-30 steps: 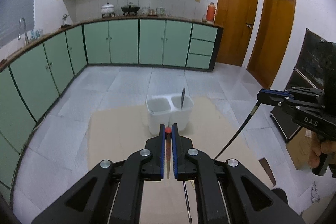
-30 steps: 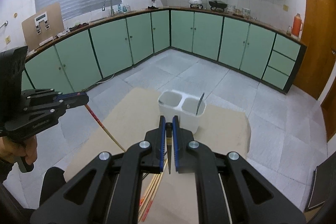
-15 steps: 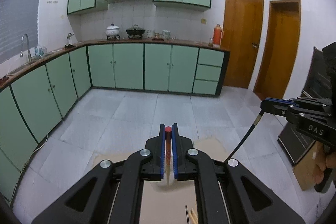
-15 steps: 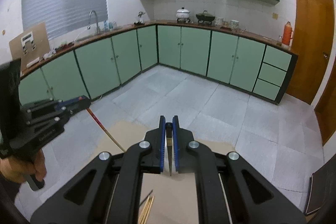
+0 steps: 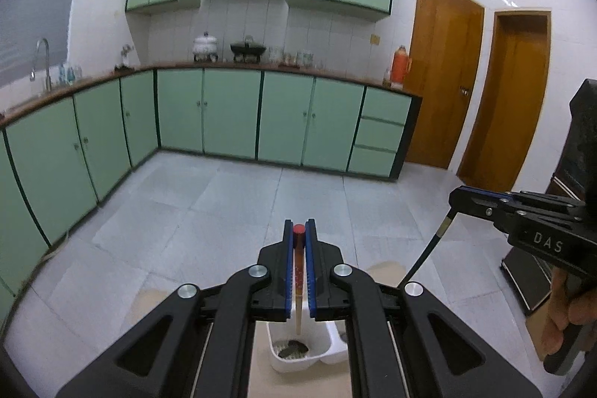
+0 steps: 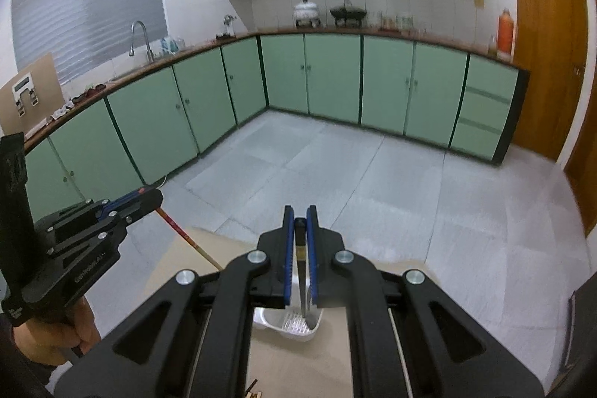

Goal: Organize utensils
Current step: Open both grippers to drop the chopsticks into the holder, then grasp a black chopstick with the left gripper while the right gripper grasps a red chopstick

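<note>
My left gripper (image 5: 299, 225) is shut on a wooden chopstick with a red top (image 5: 298, 286). It hangs down over the left compartment of a white two-part holder (image 5: 324, 349), with something dark at the bottom. The right gripper (image 6: 299, 213) is shut on a thin black chopstick with a gold band (image 6: 301, 286), its tip over the right compartment of the holder (image 6: 294, 331). Each gripper shows in the other's view: the right gripper (image 5: 457, 199) with the black chopstick (image 5: 425, 256), the left gripper (image 6: 156, 197) with the red chopstick (image 6: 186, 237).
The holder stands on a beige mat (image 6: 179, 271) on the grey tiled floor (image 5: 231, 204). More chopsticks (image 6: 253, 394) lie on the mat near me. Green cabinets (image 5: 231, 114) line the back and left. Wooden doors (image 5: 518, 92) and a black unit (image 5: 530, 275) are at the right.
Both grippers have travelled forward together with their chopsticks. The holder has slid from mid view to right under the fingers, and the mat has dropped mostly out of view.
</note>
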The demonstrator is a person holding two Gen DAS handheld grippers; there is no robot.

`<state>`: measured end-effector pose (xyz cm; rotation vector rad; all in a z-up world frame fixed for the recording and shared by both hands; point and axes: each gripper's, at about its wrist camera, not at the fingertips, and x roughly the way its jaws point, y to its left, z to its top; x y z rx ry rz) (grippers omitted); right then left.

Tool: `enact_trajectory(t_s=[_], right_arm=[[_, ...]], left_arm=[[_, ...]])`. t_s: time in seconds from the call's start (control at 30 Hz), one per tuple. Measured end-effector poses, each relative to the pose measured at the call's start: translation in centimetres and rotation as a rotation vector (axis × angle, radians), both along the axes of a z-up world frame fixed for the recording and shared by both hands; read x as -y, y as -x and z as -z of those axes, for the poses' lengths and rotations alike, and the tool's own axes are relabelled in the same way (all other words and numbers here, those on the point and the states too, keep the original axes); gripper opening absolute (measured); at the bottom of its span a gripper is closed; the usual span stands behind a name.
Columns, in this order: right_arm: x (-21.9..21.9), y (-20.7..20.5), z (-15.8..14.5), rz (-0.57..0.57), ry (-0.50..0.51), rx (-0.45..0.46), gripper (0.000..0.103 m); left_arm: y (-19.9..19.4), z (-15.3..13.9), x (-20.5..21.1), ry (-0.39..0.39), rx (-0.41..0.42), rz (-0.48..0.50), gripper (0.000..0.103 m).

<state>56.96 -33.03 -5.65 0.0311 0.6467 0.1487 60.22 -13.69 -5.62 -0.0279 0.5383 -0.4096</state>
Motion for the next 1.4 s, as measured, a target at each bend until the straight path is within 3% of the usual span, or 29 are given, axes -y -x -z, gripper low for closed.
enact_trajectory(t_s=[0.13, 0.33, 0.4, 0.53, 0.63, 0.73, 0.8, 0.97, 1.07, 1.13, 1.27, 1.4], right_arm=[[0.0, -0.6, 2.7, -0.003, -0.003, -0.043, 0.008], [0.4, 0.9, 2.3, 0.001, -0.005, -0.014, 0.017], [0.8, 2.3, 1.3, 0.001, -0.013, 0.021, 0.021], [1.7, 6.8, -0.1, -0.005, -0.044, 0.088, 0.025], [2.1, 11.9, 0.7, -0.018, -0.044, 0.139, 0.03], [1.9, 18.7, 3.9, -0.016, -0.018, 0.196, 0.038], [1.1, 22.8, 7.1, -0.012, 0.022, 0.214, 0.038], [-1.2, 32.6, 17.0, -0.003, 0.059, 0.16, 0.038], [-2.6, 35.3, 21.6, -0.008, 0.065, 0.079, 0.038], [-3.4, 36.9, 24.6, -0.013, 0.066, 0.021, 0.038], [-5.0, 37.9, 27.3, -0.032, 0.079, -0.031, 0.038], [-6.3, 37.4, 27.9, -0.072, 0.096, -0.054, 0.036]], left_arm=[[-0.6, 2.8, 0.1, -0.025, -0.046, 0.004, 0.006], [1.1, 2.3, -0.9, -0.04, -0.025, 0.012, 0.017], [2.3, 1.2, -1.3, -0.051, 0.009, 0.008, 0.031], [6.0, -0.8, -3.2, -0.047, 0.052, 0.004, 0.038], [9.5, -1.0, -4.7, -0.028, 0.065, 0.01, 0.045], [15.0, 0.5, -6.2, -0.031, 0.087, 0.007, 0.051], [18.5, 2.1, -6.6, -0.038, 0.104, 0.002, 0.057], [27.4, 8.3, -6.9, -0.039, 0.123, -0.016, 0.064], [30.9, 12.0, -6.4, -0.059, 0.132, -0.027, 0.067], [32.3, 14.6, -6.1, -0.059, 0.081, -0.019, 0.067], [34.2, 18.5, -6.4, -0.031, 0.011, -0.056, 0.067], [35.4, 20.8, -5.9, -0.044, -0.021, -0.058, 0.067]])
